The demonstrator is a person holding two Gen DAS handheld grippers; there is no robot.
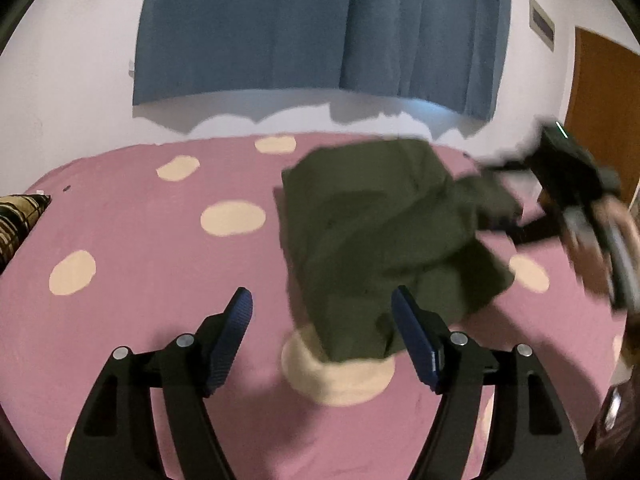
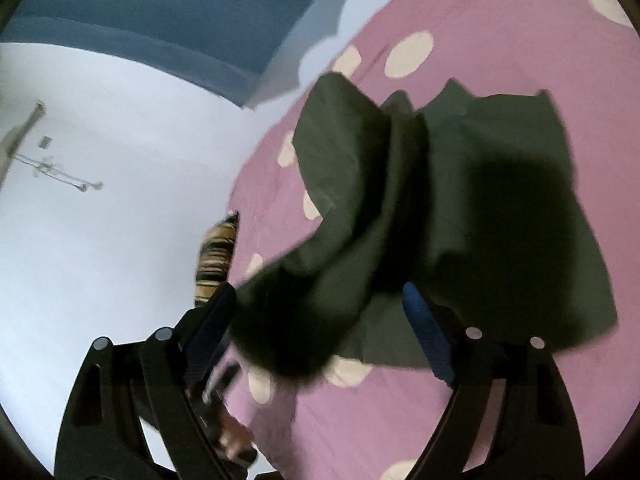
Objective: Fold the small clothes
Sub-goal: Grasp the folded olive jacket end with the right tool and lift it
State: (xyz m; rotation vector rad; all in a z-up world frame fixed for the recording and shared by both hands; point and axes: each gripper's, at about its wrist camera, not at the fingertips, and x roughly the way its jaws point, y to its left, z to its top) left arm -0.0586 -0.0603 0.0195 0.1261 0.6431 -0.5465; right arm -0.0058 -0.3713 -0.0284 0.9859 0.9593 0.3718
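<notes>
Now, through my left wrist camera, I see my left claw standing wide open with nothing pinched; its blue pads sit apart over the bedsheet. The dark green garment lies crumpled on the bed just ahead of this claw, and its near edge drops between the fingertips, closer to the right-hand pad, though I cannot tell whether it touches that pad. Further right, my right claw appears as a blurred black shape beside the garment's far right corner, with a hand behind it.

Through the right wrist camera, the right claw is also spread wide. A fold of the garment bulges up between the two fingers, blurred and dark, and neither pad visibly presses on it. The rest of the cloth spreads out ahead and to the right.

As for the surface, the bedsheet is pink with large cream dots. At its left edge I see a brown checked pillow. Behind the bed stands a pale wall with a blue curtain hanging over it, and at the far right a brown wooden door.
</notes>
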